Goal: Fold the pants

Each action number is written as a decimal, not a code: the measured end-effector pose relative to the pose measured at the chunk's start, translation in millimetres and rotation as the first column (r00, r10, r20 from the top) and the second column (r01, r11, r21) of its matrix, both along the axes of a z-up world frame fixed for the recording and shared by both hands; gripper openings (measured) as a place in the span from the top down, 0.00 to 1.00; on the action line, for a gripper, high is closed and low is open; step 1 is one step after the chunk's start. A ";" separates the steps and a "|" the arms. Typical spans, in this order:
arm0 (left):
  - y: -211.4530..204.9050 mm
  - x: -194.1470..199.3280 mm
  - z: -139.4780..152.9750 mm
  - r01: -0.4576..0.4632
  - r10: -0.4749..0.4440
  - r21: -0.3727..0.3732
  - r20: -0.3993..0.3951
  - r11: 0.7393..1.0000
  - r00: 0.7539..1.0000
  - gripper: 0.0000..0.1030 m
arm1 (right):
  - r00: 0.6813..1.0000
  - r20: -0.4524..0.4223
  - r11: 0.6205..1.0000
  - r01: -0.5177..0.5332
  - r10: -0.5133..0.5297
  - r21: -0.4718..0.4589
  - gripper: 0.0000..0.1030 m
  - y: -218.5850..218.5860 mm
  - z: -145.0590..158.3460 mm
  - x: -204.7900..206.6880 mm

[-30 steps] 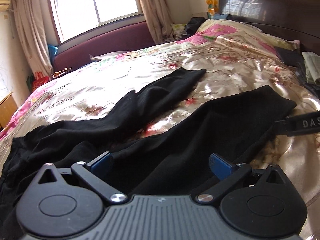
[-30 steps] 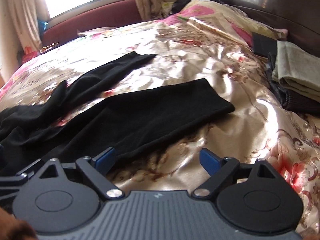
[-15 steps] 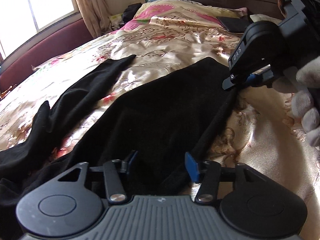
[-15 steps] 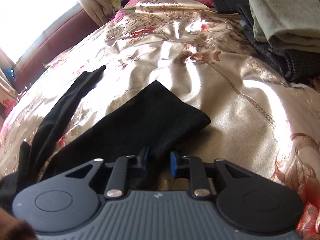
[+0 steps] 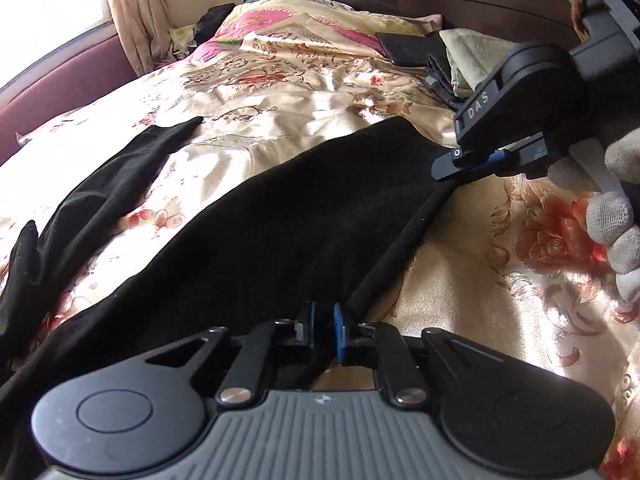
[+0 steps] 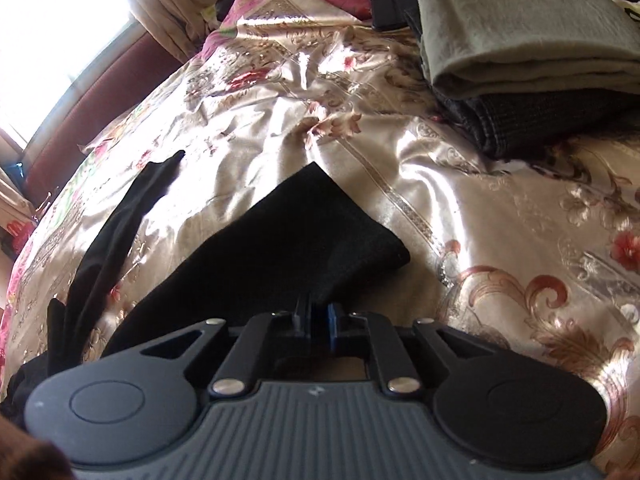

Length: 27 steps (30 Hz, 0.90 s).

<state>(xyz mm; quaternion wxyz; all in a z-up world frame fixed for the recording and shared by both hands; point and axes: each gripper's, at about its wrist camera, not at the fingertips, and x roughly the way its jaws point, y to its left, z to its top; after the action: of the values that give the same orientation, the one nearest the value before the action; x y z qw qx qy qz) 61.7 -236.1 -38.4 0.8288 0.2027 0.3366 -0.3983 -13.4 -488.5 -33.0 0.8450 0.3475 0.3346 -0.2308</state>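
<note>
Black pants [image 5: 272, 232] lie spread on the floral satin bedspread [image 5: 304, 96], legs apart; the far leg [image 5: 120, 176] runs to the left. My left gripper [image 5: 323, 330] is shut on the near leg's side edge. My right gripper [image 6: 318, 322] is shut on the same leg near its hem [image 6: 304, 232]. The right gripper also shows in the left wrist view [image 5: 496, 158], pinching the hem corner, held by a gloved hand [image 5: 616, 216].
A stack of folded clothes [image 6: 532, 48], pale green on dark grey, lies at the right near the dark headboard [image 5: 440, 8]. A pink pillow [image 5: 288, 24] is at the bed's head. A maroon window bench [image 6: 100, 104] and curtains are at the left.
Both grippers went from open to shut, closing on the near pant leg. Both moved toward the hem end, and the right gripper came into the left wrist view.
</note>
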 end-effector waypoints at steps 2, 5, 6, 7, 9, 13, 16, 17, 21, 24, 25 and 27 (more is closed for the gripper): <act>22.1 0.4 9.7 -0.027 0.027 -0.025 0.011 0.999 1.000 0.61 | 1.000 0.008 0.997 0.010 -0.009 -0.076 0.86 9.2 14.8 -7.8; 60.9 6.0 20.8 -0.075 0.077 -0.029 0.060 0.997 0.995 0.58 | 1.000 -0.014 0.971 -0.013 0.010 -0.238 0.85 35.3 36.8 -15.9; 75.5 8.2 23.0 -0.099 0.101 -0.027 0.072 0.995 0.992 0.58 | 0.999 -0.016 0.956 -0.045 0.042 -0.289 0.85 47.5 42.5 -15.5; 92.0 12.9 23.8 -0.130 0.132 -0.028 0.078 0.991 0.988 0.58 | 0.996 -0.015 0.942 -0.093 0.093 -0.322 0.85 60.8 46.1 -12.2; 122.5 21.4 22.7 -0.192 0.194 -0.030 0.080 0.981 0.978 0.58 | 0.975 -0.021 0.920 -0.217 0.222 -0.326 0.85 89.2 45.6 1.5; 176.0 44.2 10.7 -0.294 0.293 -0.002 0.066 0.956 0.954 0.58 | 0.888 -0.068 0.859 -0.458 0.455 -0.230 0.86 146.2 18.0 48.8; 208.0 61.6 -5.0 -0.322 0.322 0.032 0.012 0.946 0.947 0.58 | 0.836 -0.230 0.820 -0.540 0.498 -0.188 0.86 175.8 -12.0 87.0; 217.2 64.6 -4.9 -0.318 0.318 0.018 -0.009 0.948 0.948 0.58 | 0.825 -0.274 0.811 -0.551 0.494 -0.198 0.85 183.4 -14.5 95.6; 249.2 75.2 14.6 -0.283 0.281 -0.042 -0.056 0.958 0.958 0.58 | 0.739 -0.343 0.683 -0.670 0.579 -0.292 0.85 216.8 17.1 111.6; 266.2 89.1 33.7 -0.253 0.253 -0.045 -0.017 0.966 0.967 0.58 | 0.624 -0.374 0.542 -0.782 0.687 -0.309 0.85 248.4 34.7 140.6; 272.5 96.0 39.4 -0.245 0.245 -0.037 -0.001 0.969 0.969 0.57 | 0.576 -0.380 0.492 -0.817 0.724 -0.301 0.85 260.6 37.7 155.1; 286.1 114.7 50.2 -0.248 0.248 -0.009 0.034 0.969 0.968 0.55 | 0.496 -0.389 0.407 -0.866 0.776 -0.291 0.85 284.0 42.6 187.6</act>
<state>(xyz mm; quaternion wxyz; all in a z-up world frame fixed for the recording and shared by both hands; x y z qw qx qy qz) 176.4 50.0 11.8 0.8784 0.1641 0.3436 -0.2890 174.2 -204.5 9.6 0.8659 -0.0934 0.4782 0.1131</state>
